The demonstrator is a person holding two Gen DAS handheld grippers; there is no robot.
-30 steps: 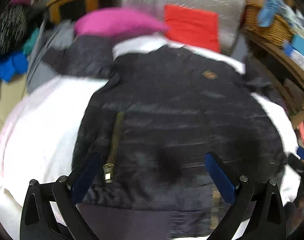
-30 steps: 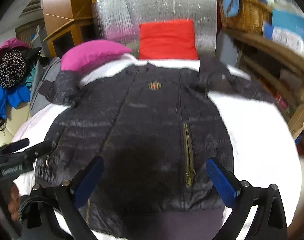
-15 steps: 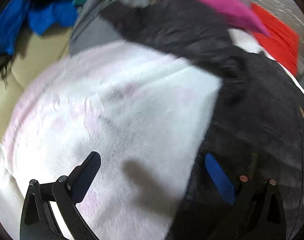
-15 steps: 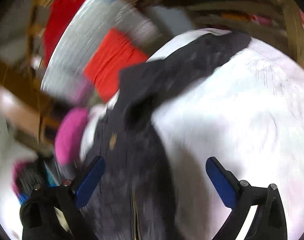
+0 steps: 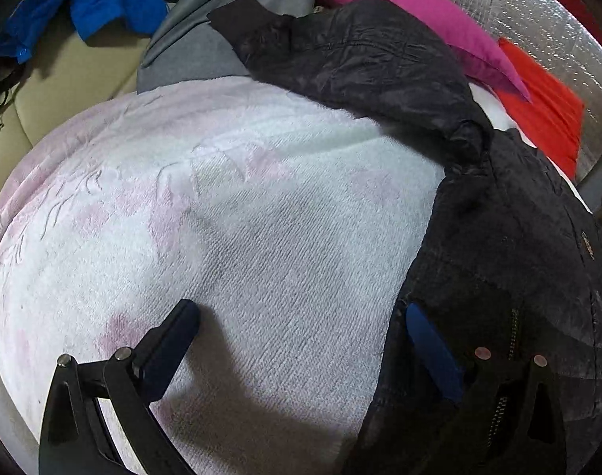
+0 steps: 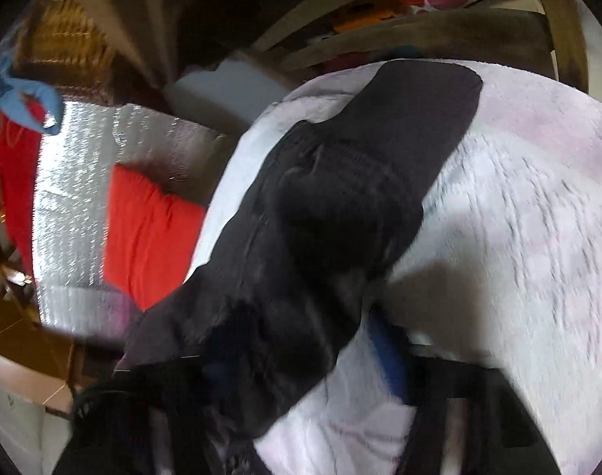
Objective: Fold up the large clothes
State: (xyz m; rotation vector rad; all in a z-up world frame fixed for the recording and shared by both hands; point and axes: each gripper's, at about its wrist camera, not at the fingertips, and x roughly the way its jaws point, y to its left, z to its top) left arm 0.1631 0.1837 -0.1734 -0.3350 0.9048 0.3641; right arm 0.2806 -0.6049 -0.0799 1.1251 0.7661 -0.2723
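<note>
Fingers on my right gripper (image 6: 301, 360) are closing around the black jacket (image 6: 340, 213), while my left gripper (image 5: 301, 340) is hanging spread over the white blanket (image 5: 221, 217).

The bed is covered by a white blanket (image 5: 237, 213) with faint pink patterning. A black jacket (image 5: 499, 237) lies spread directly on it, 1 sleeve (image 5: 352, 55) extended outward.

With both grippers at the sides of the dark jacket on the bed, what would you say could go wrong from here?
1. The right gripper is closing over the jacket edge in a blurred view; it may catch only a thin fold and slip off.
2. It may also pinch the white blanket beneath.
3. The left gripper is open, with one finger at the jacket's edge and the other on the blanket, so closing could bunch both together.
</note>
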